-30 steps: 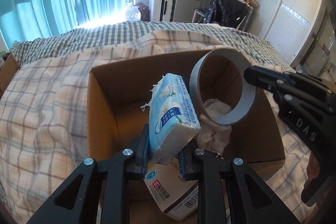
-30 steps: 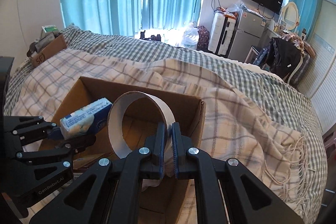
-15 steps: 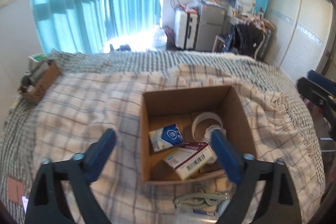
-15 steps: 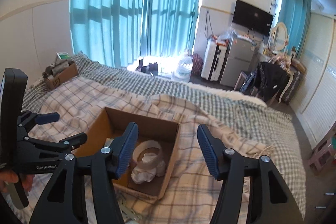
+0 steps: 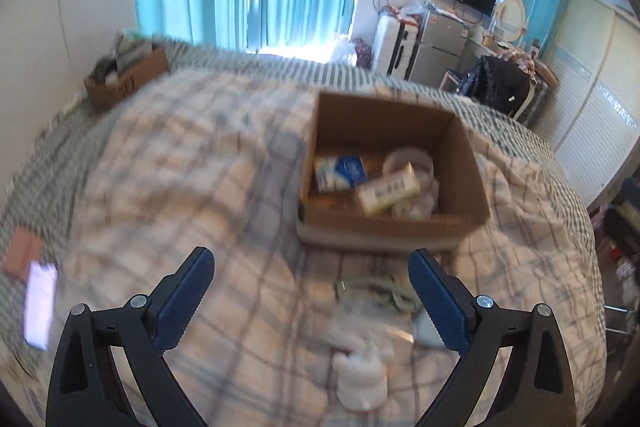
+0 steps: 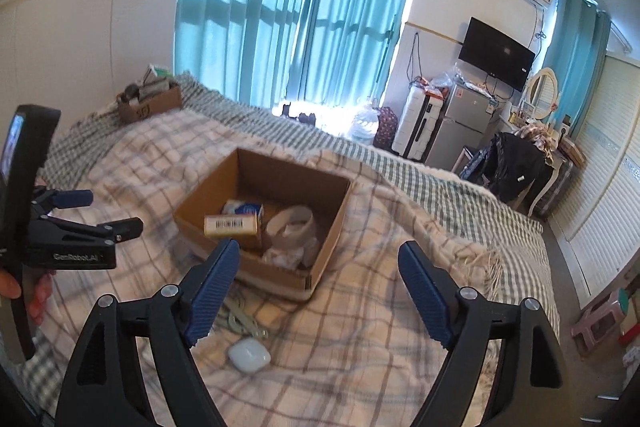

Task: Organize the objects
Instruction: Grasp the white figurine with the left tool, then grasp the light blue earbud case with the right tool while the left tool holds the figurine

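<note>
An open cardboard box (image 5: 460, 227) (image 6: 208, 199) sits on the plaid bed. Inside lie a blue tissue pack (image 5: 340, 171), a white barcode carton (image 5: 388, 194) (image 6: 230, 225), a grey tape ring (image 6: 290, 223) and crumpled tissue (image 6: 284, 255). On the blanket in front of the box lie a coiled pale cable (image 5: 376, 289) (image 6: 242, 315), a white fuzzy thing (image 5: 362, 383) and a small white case (image 6: 249, 355). My left gripper (image 5: 312, 303) is open and empty, held back from the box; it also shows in the right wrist view (image 6: 98, 213). My right gripper (image 6: 318, 293) is open and empty above the blanket.
A second cardboard box (image 6: 150, 105) with clutter stands at the bed's far left corner. A phone (image 5: 40, 303) and a pink card (image 5: 22, 255) lie at the left on the blanket. Fridge, suitcase and chair stand beyond the bed. The bed edge drops at right.
Both grippers let go: the tissue pack and tape ring now lie in the box. Both grippers opened and pulled back and up; the left view has swung left since half a second ago.
</note>
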{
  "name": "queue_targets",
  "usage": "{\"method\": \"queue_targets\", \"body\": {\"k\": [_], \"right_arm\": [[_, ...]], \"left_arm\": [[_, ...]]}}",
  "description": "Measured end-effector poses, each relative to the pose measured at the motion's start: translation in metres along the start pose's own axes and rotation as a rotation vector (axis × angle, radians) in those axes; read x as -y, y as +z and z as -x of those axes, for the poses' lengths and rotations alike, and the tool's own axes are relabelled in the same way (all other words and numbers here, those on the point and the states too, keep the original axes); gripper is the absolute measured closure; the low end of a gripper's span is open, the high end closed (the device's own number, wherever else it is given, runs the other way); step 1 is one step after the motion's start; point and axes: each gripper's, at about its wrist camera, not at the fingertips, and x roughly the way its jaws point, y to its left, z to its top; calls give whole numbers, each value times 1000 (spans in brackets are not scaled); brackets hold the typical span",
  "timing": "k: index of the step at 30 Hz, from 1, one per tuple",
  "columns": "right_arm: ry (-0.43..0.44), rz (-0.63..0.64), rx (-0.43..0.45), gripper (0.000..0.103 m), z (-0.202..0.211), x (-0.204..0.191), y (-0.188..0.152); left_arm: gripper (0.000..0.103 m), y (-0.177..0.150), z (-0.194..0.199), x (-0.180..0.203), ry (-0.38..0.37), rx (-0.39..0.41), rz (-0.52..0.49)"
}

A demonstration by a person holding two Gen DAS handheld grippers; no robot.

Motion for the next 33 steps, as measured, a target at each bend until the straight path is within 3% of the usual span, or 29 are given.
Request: {"method": "queue_targets", "body": {"k": [4, 7, 12, 13, 16, 17, 22, 28, 33], "right_arm": [[37, -21, -80, 21, -30, -10, -46], [15, -17, -137, 21, -54, -14, -75], [48, -44, -215, 21, -85, -13, -110], [57, -49, -226, 21, -88, -13, -113], [66, -43, -228, 21, -88, -14, -116], [66, -37, -225, 22, -87, -15, -115], [74, 24, -232, 22, -86, -29, -111], [120, 59, -287, 22, -103, -45, -99], [145, 80, -423, 22, -139, -61, -108]], "left_arm": [[3, -42, -17, 10, 1, -42, 3], [3, -66, -30, 16, 4, -76, -1], [6, -101, -56, 40, 6, -169, -108], [9, -109, -63, 45, -3, -194, -138], [50, -123, -83, 49, -2, -266, -190], [50, -125, -86, 48, -12, -282, -185], [50, -112, -57, 43, -67, -217, -177], [50, -64, -22, 15, -13, -62, -164], [50, -40, -40, 0, 9, -79, -180]]}}
